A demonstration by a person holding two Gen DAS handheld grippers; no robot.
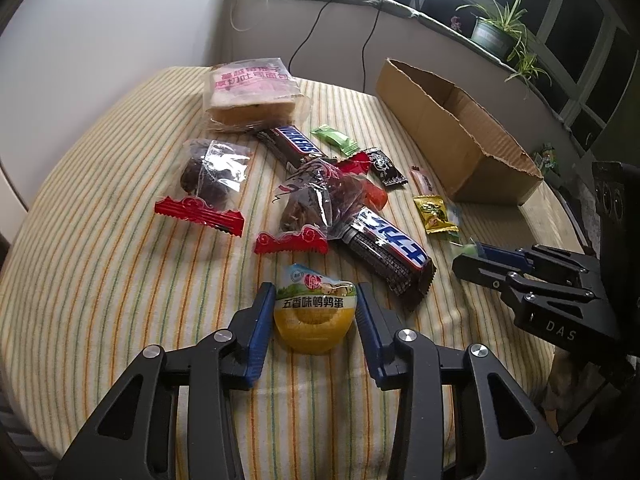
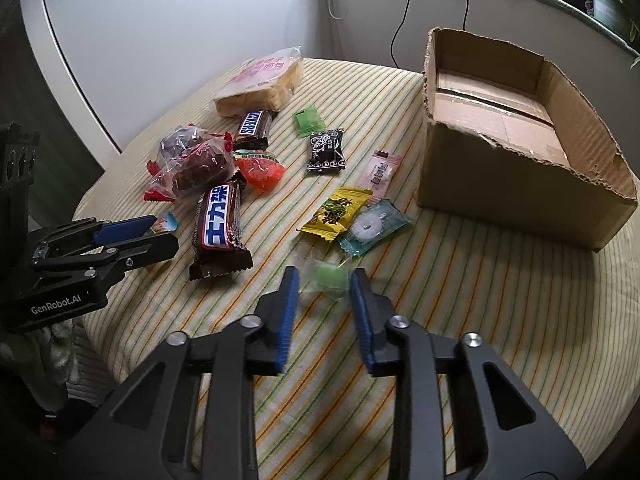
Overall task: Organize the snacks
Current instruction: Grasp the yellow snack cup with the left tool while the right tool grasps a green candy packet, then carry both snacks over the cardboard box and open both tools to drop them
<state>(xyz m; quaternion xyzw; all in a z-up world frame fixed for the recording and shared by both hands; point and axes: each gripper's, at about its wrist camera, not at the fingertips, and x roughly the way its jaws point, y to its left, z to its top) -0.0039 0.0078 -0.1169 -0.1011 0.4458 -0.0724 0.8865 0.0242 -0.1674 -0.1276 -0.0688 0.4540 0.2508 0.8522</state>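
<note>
A yellow egg pack (image 1: 314, 316) with a printed lid lies on the striped cloth (image 1: 120, 280). My left gripper (image 1: 316, 300) is shut on it, with a blue pad touching each side. From the right wrist view, the left gripper (image 2: 160, 236) shows side-on with the pack's corner (image 2: 167, 222) between its fingers. A small green candy (image 2: 326, 278) in a clear wrapper lies between the pads of my right gripper (image 2: 324, 280); a narrow gap shows on its left side. In the left wrist view, the candy (image 1: 469, 248) peeks out at the right gripper's (image 1: 474, 254) tips.
An open cardboard box (image 2: 520, 184) stands at the right. Loose snacks lie mid-table: two Snickers bars (image 2: 218, 224) (image 2: 253, 124), a bread bag (image 2: 260, 88), date bags (image 2: 192, 162), and black (image 2: 326, 152), yellow (image 2: 336, 212), teal (image 2: 374, 226) and pink (image 2: 380, 170) packets.
</note>
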